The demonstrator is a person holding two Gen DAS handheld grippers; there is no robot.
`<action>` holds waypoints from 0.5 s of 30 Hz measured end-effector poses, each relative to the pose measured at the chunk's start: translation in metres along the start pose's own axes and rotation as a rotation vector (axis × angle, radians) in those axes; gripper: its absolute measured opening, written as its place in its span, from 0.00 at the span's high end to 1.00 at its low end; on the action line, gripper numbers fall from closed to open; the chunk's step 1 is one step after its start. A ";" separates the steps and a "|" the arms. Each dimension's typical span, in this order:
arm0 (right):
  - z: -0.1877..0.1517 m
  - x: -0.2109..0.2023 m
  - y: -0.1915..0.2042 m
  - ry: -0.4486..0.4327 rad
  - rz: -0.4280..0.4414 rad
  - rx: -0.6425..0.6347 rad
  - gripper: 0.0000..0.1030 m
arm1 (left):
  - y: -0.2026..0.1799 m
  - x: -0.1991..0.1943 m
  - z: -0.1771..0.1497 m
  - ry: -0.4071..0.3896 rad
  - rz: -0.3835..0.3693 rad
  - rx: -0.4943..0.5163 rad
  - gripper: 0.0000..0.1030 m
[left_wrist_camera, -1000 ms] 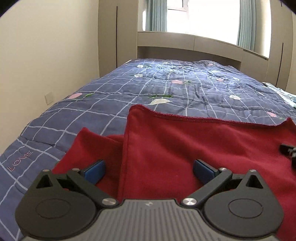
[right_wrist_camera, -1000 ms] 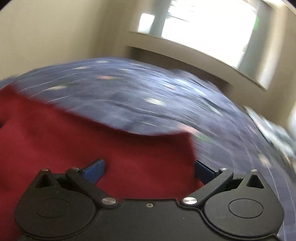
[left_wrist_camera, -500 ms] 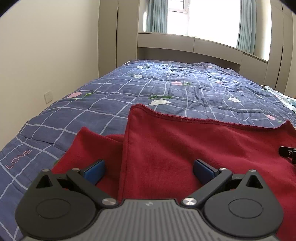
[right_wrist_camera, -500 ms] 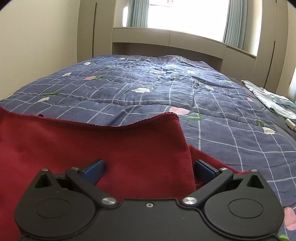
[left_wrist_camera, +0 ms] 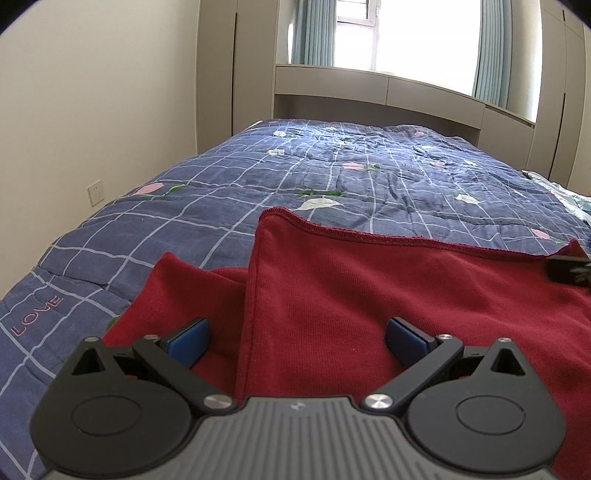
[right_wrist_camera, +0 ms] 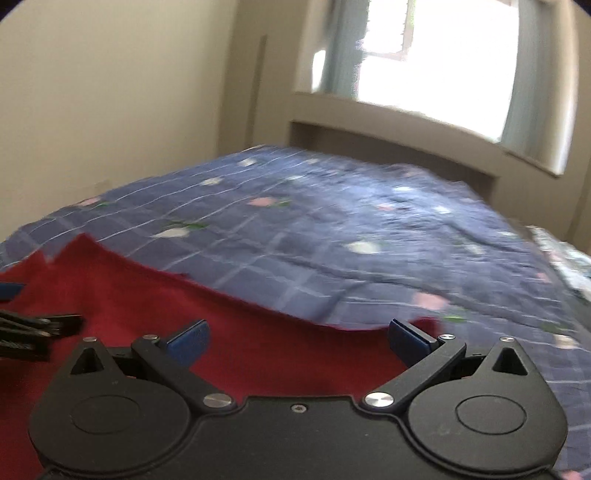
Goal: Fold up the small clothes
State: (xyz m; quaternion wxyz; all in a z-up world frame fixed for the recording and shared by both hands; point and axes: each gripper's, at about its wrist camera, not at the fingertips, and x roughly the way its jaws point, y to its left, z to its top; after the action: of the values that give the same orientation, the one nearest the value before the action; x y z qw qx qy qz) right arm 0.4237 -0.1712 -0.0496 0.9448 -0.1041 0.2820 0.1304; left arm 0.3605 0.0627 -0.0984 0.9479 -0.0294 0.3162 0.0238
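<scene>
A dark red knit garment (left_wrist_camera: 388,295) lies spread across the near end of a bed covered by a blue quilt with a white grid and small flower prints (left_wrist_camera: 332,177), its stitched hem running straight across and one folded panel overlapping a lower layer at the left. The left tongs (left_wrist_camera: 295,336) sit low over that folded edge, blue-padded fingers (left_wrist_camera: 188,339) spread wide, gripping nothing. The right tongs (right_wrist_camera: 299,338) — seen through motion blur — hover over the garment's right hem, likewise wide apart and empty. Beyond the hem the quilt stretches open to the far end of the bed, below a beige ledge and bright window (left_wrist_camera: 406,33). A pale patterned cloth (left_wrist_camera: 569,192) rests at the bed's right edge — well apart from the garment.
</scene>
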 end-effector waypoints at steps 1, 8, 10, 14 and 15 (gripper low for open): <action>0.000 0.009 0.005 0.020 0.001 -0.015 0.01 | 0.000 0.000 0.000 0.000 0.000 0.000 0.01; -0.013 0.018 0.028 0.099 -0.027 -0.097 0.01 | 0.000 0.000 0.000 0.000 -0.001 0.000 0.01; -0.020 0.007 0.031 0.114 -0.025 -0.097 0.01 | 0.000 0.000 0.000 -0.001 -0.001 -0.001 0.01; -0.035 -0.022 0.040 0.102 -0.042 -0.079 0.01 | 0.000 0.000 0.000 -0.002 -0.002 -0.002 0.01; -0.037 -0.028 0.041 0.098 -0.051 -0.072 0.01 | 0.001 0.000 0.000 -0.002 -0.001 -0.002 0.01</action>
State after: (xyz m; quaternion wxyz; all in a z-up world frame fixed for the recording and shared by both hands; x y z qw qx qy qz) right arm 0.3692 -0.1477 -0.0694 0.9286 -0.1512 0.3202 0.1112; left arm 0.3603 0.0632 -0.0984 0.9482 -0.0307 0.3154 0.0236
